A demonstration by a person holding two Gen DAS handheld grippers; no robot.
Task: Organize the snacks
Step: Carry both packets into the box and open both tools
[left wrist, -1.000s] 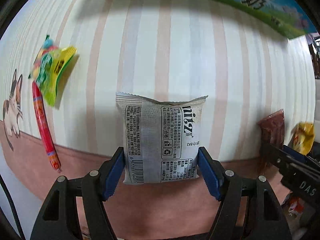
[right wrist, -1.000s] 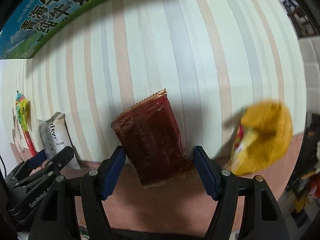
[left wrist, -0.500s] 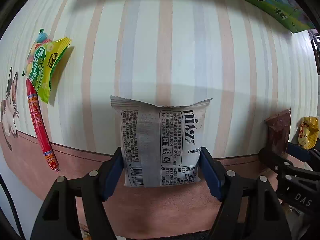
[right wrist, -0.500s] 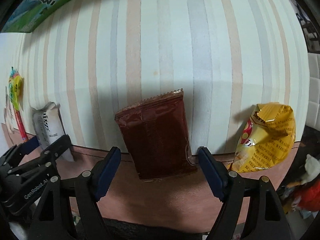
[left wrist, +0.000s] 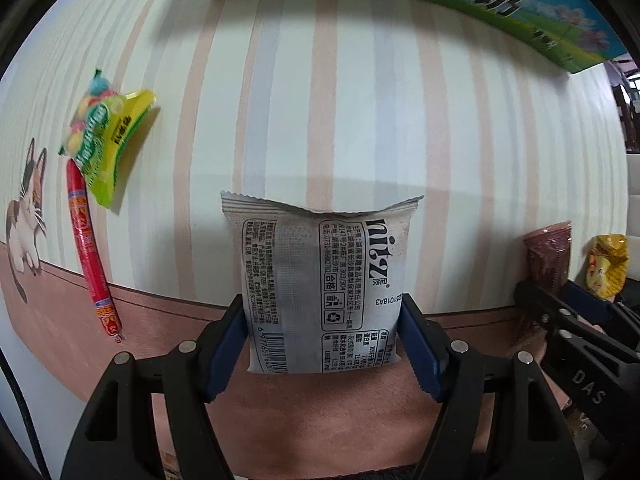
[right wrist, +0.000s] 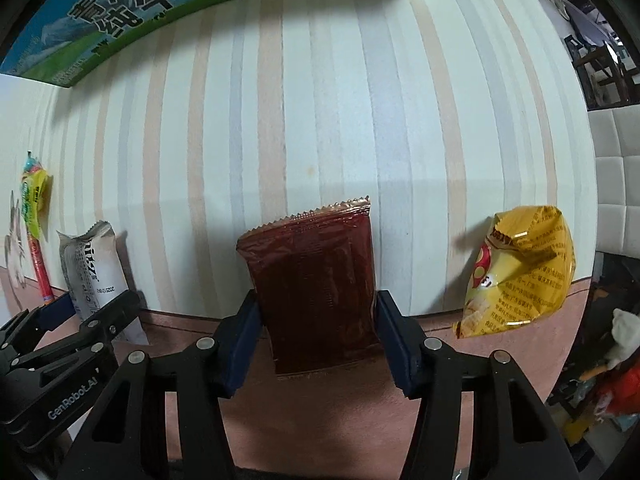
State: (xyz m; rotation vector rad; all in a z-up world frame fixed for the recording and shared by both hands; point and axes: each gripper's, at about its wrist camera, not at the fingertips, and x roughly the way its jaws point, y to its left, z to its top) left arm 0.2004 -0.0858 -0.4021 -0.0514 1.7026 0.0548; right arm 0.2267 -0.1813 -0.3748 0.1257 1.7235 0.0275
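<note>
My left gripper (left wrist: 322, 340) is shut on a grey-white snack packet (left wrist: 320, 280) with black print, held above the striped tablecloth (left wrist: 360, 100). My right gripper (right wrist: 316, 340) is shut on a dark red snack packet (right wrist: 316, 280), held the same way. In the left wrist view the red packet (left wrist: 548, 252) and the right gripper (left wrist: 576, 336) show at the far right. In the right wrist view the grey packet (right wrist: 90, 268) and the left gripper (right wrist: 72, 320) show at the left.
A green-yellow candy bag (left wrist: 106, 140) and a red sausage stick (left wrist: 90, 256) lie at the left. A yellow chip bag (right wrist: 520, 272) lies at the right. A blue-green milk carton box (right wrist: 160, 4) stands at the far edge of the cloth. A chair (right wrist: 616, 184) is beyond the right edge.
Both grippers have pulled back slightly with their packets, so more of the milk box shows at the top. The yellow chip bag, blurred a second ago, lies still.
</note>
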